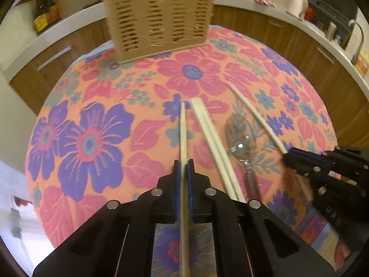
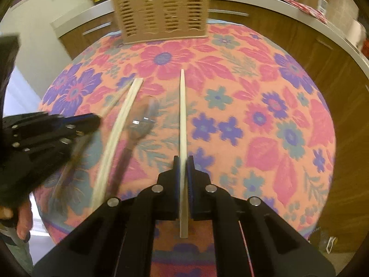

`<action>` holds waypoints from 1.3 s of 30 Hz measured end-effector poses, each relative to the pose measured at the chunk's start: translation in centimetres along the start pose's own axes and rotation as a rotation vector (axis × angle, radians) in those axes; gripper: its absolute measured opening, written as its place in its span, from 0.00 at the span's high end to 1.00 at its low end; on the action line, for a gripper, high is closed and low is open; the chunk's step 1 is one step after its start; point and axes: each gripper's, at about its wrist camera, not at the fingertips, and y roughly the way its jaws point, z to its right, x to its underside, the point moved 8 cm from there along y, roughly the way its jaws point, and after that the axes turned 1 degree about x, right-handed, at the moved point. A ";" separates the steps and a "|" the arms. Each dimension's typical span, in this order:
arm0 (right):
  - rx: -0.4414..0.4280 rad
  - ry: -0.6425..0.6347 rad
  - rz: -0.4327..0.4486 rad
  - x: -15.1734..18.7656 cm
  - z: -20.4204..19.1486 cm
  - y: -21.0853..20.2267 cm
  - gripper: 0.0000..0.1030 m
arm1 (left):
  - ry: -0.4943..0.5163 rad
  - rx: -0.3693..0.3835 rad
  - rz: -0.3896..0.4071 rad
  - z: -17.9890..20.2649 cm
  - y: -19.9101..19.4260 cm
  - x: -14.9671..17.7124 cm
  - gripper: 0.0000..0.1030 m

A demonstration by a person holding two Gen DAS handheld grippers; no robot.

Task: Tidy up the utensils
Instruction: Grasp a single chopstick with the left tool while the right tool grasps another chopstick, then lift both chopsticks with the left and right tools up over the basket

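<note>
My left gripper (image 1: 183, 164) is shut on a pale wooden chopstick (image 1: 183, 133) that points forward over the floral tablecloth. My right gripper (image 2: 183, 160) is shut on another chopstick (image 2: 182, 115); it also shows at the right of the left wrist view (image 1: 288, 155). Two more chopsticks (image 1: 214, 147) lie side by side on the cloth, with a metal spoon (image 1: 241, 136) just right of them. In the right wrist view the pair (image 2: 120, 124) and the spoon (image 2: 143, 120) lie between both grippers. A tan slotted utensil basket (image 1: 159, 16) stands at the table's far edge.
The round table carries an orange, pink and purple floral cloth (image 1: 92, 138). Wooden cabinets under a white counter (image 1: 265, 7) curve behind it, with bottles (image 1: 46, 9) at the left and a sink tap (image 1: 356, 37) at the right.
</note>
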 end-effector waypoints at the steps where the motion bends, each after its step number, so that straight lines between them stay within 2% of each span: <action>1: -0.005 0.008 -0.007 0.3 0.3 -0.2 0.96 | -0.019 0.012 -0.007 -0.6 -0.2 0.4 0.96; 6: -0.029 0.025 -0.044 1.8 1.2 -0.7 0.96 | -0.061 0.094 -0.053 -2.1 -1.3 2.1 0.96; 9: -0.055 0.034 -0.062 1.5 1.3 -0.6 0.95 | -0.059 0.123 -0.075 -2.0 -1.3 2.4 0.95; 11: -0.073 0.038 -0.081 0.8 1.4 -0.3 0.94 | -0.054 0.126 -0.078 -2.0 -1.3 2.3 0.91; 12: -0.078 0.038 -0.087 0.4 1.4 -0.2 0.92 | -0.042 0.117 -0.074 -1.9 -1.3 2.0 0.89; 14: -0.098 0.036 -0.107 -0.6 1.4 0.2 0.78 | -0.026 0.107 -0.074 -1.8 -1.3 1.5 0.83; 16: -0.099 0.020 -0.125 -1.5 1.2 0.8 0.77 | -0.009 0.109 -0.087 -1.6 -1.0 1.2 0.83; 21: -0.032 -0.067 -0.162 -3.1 0.1 2.1 0.78 | 0.045 0.082 -0.119 -1.1 -0.1 0.7 0.83; 24: 0.021 -0.155 -0.168 -3.4 -1.0 2.3 0.95 | 0.092 0.044 -0.120 -0.6 0.1 0.5 0.84; 26: 0.025 -0.183 -0.169 -3.5 -1.7 2.4 0.96 | 0.096 0.021 -0.107 -0.7 0.0 0.5 0.96; 28: 0.021 -0.197 -0.144 -3.8 -2.0 2.1 0.96 | 0.068 0.040 -0.090 -1.2 -0.1 0.3 0.96; 30: -0.002 -0.192 -0.108 -4.3 -2.1 1.4 0.96 | 0.015 0.098 -0.044 -1.7 -0.9 -0.4 0.96; 33: -0.037 -0.173 -0.040 -6.0 -2.0 -0.4 0.96 | -0.032 0.143 0.045 -2.3 -2.8 -2.3 0.96; 39: -0.068 -0.155 0.121 -10.9 -1.7 -4.9 0.96 | -0.081 0.200 0.321 -3.3 -9.6 -9.7 0.96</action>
